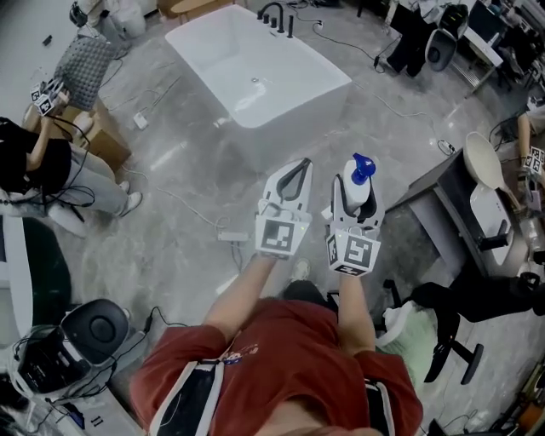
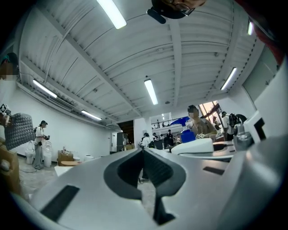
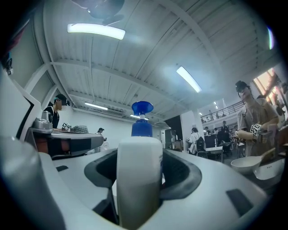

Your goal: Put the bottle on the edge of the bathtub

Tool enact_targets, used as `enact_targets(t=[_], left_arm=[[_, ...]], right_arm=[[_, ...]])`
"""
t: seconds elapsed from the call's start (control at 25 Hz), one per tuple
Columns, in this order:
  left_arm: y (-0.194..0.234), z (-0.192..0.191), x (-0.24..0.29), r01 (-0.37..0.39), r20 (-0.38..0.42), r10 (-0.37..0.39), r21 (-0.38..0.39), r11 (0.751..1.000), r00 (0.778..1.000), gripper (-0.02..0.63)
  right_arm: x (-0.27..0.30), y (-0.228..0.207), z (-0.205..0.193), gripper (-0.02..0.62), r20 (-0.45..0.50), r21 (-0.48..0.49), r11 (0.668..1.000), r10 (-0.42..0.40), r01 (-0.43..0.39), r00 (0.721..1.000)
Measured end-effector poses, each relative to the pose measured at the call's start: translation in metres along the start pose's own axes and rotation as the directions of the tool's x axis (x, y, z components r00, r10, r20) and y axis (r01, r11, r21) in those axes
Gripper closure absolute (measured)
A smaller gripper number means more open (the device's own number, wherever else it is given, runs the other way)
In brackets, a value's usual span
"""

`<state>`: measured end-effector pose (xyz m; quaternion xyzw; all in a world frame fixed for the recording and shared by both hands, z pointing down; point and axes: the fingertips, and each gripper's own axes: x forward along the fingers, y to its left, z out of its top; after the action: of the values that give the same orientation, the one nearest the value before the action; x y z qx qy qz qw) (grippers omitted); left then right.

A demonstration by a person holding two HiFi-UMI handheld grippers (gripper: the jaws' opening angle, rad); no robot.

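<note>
**Bottle held in the right gripper, away from the tub**

Closest in the head view is the person's red shirt (image 1: 281, 349). Two bare arms reach out from it, and each hand holds a gripper. Each gripper has a cube with black and white squares on its back end.

The left gripper (image 1: 298, 166) is on the left side. In the left gripper view its two jaws (image 2: 144, 150) are pressed together at the tips. Nothing is between them, just a small see-through hole lower down.

The right gripper (image 1: 358, 194) is just beside the left one. It is pinching a white bottle (image 1: 360, 174) with a blue pump top. In the right gripper view the bottle (image 3: 139, 179) stands up straight in the middle of the right gripper (image 3: 140, 155). A dark jaw pad presses on each side of it. The blue pump sticks up above the jaws.

Under both grippers is a shiny grey floor (image 1: 170, 196). A thin cable (image 1: 192, 204) lies on the floor to the left of the left gripper.

Farther ahead of the grippers, and a bit to the left, is the white bathtub (image 1: 289, 106). It is well apart from the bottle. A black tap (image 1: 277, 17) stands at the far end of the tub.
</note>
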<state>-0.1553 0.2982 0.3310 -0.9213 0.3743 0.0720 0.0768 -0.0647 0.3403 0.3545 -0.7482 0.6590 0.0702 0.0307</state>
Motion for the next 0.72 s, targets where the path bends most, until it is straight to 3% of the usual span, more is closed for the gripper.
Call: enact_targets(t=[0.32,0.72], left_arm=[[-0.026,-0.017,0.105,0.02,-0.008,-0.019,0.021,1.0,1.0,0.591],[-0.015,-0.045,0.171,-0.007,-0.016,0.007,0.003,1.0,1.0,0.591]], right_arm=[[0.065,-0.091,-0.015,0.324,0.002,0.036,0.999,-0.022,0.022,1.0],[0.131,-0.124,-0.039,0.324,-0.02,0.025,1.0,0.015,-0.014,1.0]])
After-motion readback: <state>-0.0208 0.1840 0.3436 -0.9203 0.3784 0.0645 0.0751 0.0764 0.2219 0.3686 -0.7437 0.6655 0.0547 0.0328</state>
